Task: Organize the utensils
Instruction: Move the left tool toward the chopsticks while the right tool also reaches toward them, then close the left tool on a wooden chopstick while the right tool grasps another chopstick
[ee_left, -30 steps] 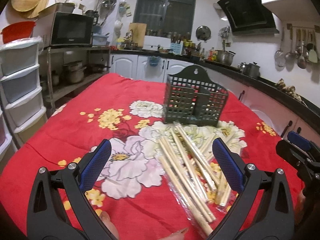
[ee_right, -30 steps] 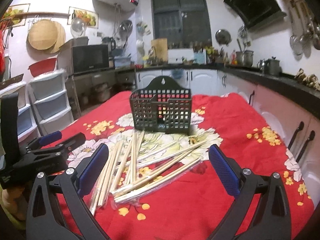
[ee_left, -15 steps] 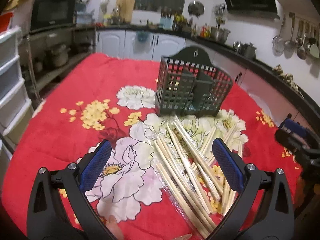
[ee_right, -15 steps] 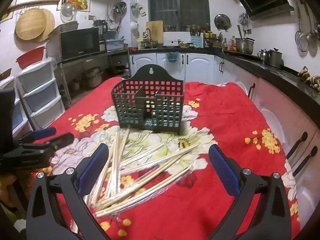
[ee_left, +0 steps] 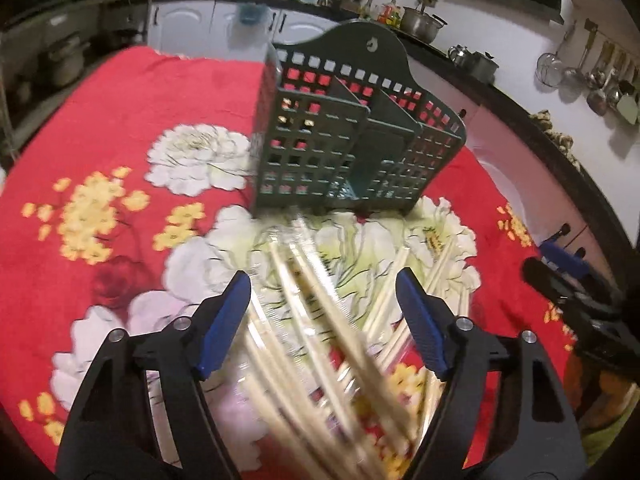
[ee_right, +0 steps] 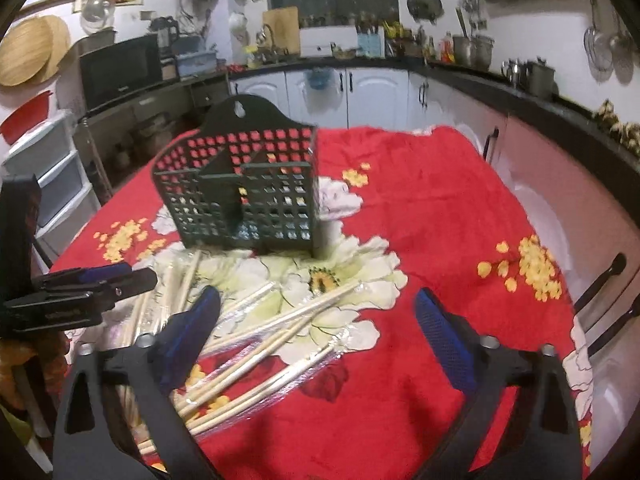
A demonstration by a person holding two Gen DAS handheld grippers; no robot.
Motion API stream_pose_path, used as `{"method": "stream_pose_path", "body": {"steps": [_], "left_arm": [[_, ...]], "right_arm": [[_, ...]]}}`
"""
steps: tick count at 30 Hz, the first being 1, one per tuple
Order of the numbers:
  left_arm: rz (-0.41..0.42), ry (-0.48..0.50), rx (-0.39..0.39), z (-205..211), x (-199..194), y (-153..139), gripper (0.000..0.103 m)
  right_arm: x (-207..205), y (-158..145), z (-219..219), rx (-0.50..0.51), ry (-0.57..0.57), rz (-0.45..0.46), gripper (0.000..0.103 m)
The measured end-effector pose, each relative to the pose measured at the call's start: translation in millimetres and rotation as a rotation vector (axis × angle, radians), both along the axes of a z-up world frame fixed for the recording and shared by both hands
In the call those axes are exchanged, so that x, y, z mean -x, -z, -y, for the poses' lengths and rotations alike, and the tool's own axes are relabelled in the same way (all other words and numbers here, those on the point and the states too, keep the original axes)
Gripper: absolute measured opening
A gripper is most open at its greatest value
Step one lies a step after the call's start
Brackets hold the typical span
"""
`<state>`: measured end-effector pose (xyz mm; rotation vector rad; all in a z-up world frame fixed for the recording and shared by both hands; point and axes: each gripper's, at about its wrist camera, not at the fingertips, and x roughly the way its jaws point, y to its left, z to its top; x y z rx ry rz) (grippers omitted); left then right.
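Ahead of both narrowing, empty-jawed grippers, left gripper and right gripper, the holder stands unfilled, every wrapped chopstick unsorted below them.

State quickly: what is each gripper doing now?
Left gripper: open, closing over the chopsticks, nothing gripped.
Right gripper: open, closing, holding nothing.
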<state>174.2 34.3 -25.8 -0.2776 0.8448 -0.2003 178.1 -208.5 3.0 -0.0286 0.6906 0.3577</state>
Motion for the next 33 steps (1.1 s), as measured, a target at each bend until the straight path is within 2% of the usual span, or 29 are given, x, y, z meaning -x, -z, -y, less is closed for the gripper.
{"method": "stream_pose_path", "body": {"steps": [5, 7, 12, 15, 18, 21, 24, 26, 28, 33], "left_arm": [[-0.035, -0.004, 0.009, 2.1, -18.7, 6.4, 0.054], [-0.045, 0.002, 0.017, -0.3, -26.0, 7.2, 0.049], [-0.09, 0.009, 0.061, -9.7, -42.8, 11.2, 0.048], [-0.114, 0.007, 0.078, -14.8, -49.6, 14.8, 0.046], [-0.133, 0.011, 0.085, -16.4, -53.4, 18.2, 0.039], [-0.136, 0.018, 0.082, -17.0, -54.1, 19.0, 0.037], [-0.139, 0.022, 0.077, -16.6, -57.0, 19.6, 0.035], [-0.146, 0.025, 0.073, -17.0, -59.1, 21.3, 0.031], [-0.158, 0.022, 0.07, -18.6, -61.3, 24.1, 0.021], [-0.167, 0.021, 0.079, -23.6, -61.8, 27.9, 0.01]], "right_arm": [[-25.9, 15.4, 3.8, -0.058, 0.01, -0.117, 0.072], [-35.4, 21.1, 3.5, -0.069, 0.015, -0.159, 0.062], [-60.5, 37.8, 7.2, -0.138, 0.04, -0.273, 0.051], [-73.1, 46.2, 13.1, -0.201, 0.052, -0.34, 0.05], [-83.3, 55.4, 16.8, -0.24, 0.083, -0.396, 0.049], [-90.0, 59.3, 18.2, -0.263, 0.105, -0.411, 0.044], [-96.8, 59.6, 19.9, -0.283, 0.125, -0.417, 0.033], [-100.4, 60.9, 21.4, -0.285, 0.136, -0.42, 0.024], [-102.5, 61.8, 21.7, -0.291, 0.139, -0.419, 0.016], [-103.9, 57.7, 23.4, -0.299, 0.131, -0.393, 0.012]]}}
